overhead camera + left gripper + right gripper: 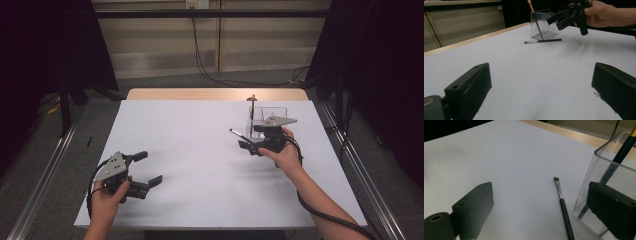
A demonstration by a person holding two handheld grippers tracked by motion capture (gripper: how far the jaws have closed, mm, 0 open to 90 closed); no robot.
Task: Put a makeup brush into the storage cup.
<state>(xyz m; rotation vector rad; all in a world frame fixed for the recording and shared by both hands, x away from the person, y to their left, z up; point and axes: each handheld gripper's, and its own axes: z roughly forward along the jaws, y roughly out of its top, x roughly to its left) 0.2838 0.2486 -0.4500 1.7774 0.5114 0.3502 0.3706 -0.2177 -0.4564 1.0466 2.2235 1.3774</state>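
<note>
A thin black make-up brush [237, 134] lies flat on the white table top [200, 150], just left of a clear plastic holder [270, 116]. A second brush [252, 104] stands upright inside that holder. My right gripper [248, 140] hovers open just above the lying brush [563, 206], and the holder [616, 172] sits close beside its right jaw. My left gripper [150, 168] is open near the table's front left, with nothing between its jaws. From there the lying brush [543, 40], the holder [544, 25] and the right gripper [554, 23] are visible far off.
A wooden strip [215, 94] runs along the table's far edge. Metal rails [45, 170] flank the table on the floor, and cables [210, 70] trail across the floor behind it. A cable [325, 215] hangs from the right gripper along the forearm.
</note>
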